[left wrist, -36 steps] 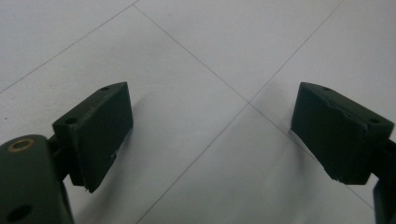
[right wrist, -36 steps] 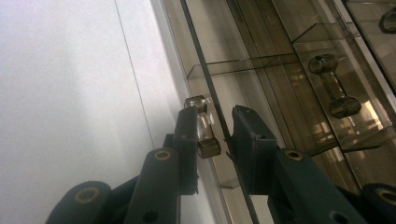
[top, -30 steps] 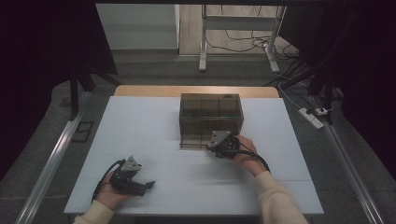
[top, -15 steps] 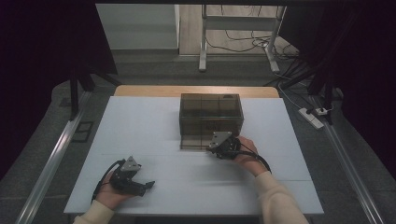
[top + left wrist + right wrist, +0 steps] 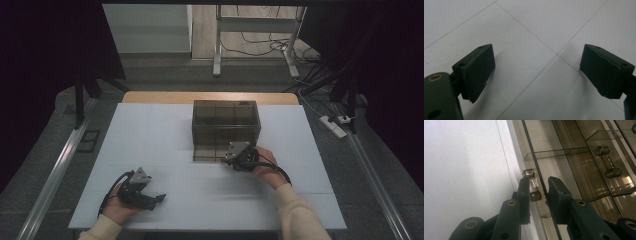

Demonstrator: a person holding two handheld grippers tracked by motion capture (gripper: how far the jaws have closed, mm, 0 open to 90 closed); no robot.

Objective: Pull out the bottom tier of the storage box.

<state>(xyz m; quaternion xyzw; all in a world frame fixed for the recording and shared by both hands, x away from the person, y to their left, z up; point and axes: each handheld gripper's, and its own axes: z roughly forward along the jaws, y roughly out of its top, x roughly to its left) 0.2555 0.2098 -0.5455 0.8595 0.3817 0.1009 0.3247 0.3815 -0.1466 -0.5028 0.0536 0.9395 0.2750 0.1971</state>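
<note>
Bench (image 5: 165, 130): white top, seams visible, wooden strip along the far edge.

Smoked clear drawer box (image 5: 226, 129): standing at mid-bench, nearer the far edge than the near edge, front face toward the person. Position unchanged against both earlier frames.

Right gripper (image 5: 239, 156): held at the lower front of the box, toward its right side, in the right hand (image 5: 264, 167). In the right gripper view (image 5: 538, 192), jaws narrowed around a small handle (image 5: 532, 184) with 2 brass-coloured ends, mounted on a drawer front (image 5: 554, 167). One jaw lying against the handle, the other just past the edge of the clear panel; pad pressure on both sides not confirmable, so firm grasp cannot be told. A 2nd handle (image 5: 608, 161) seen further along, inside the box. No shift of this gripper from the earlier frames; drawer front no further out than before.

Left gripper (image 5: 145, 195): resting near the near-left corner of the bench, in the left hand (image 5: 120, 202). In the left gripper view (image 5: 536, 72), jaws released, spread wide, bare bench surface between them. Same place as in the earlier frames.
</note>
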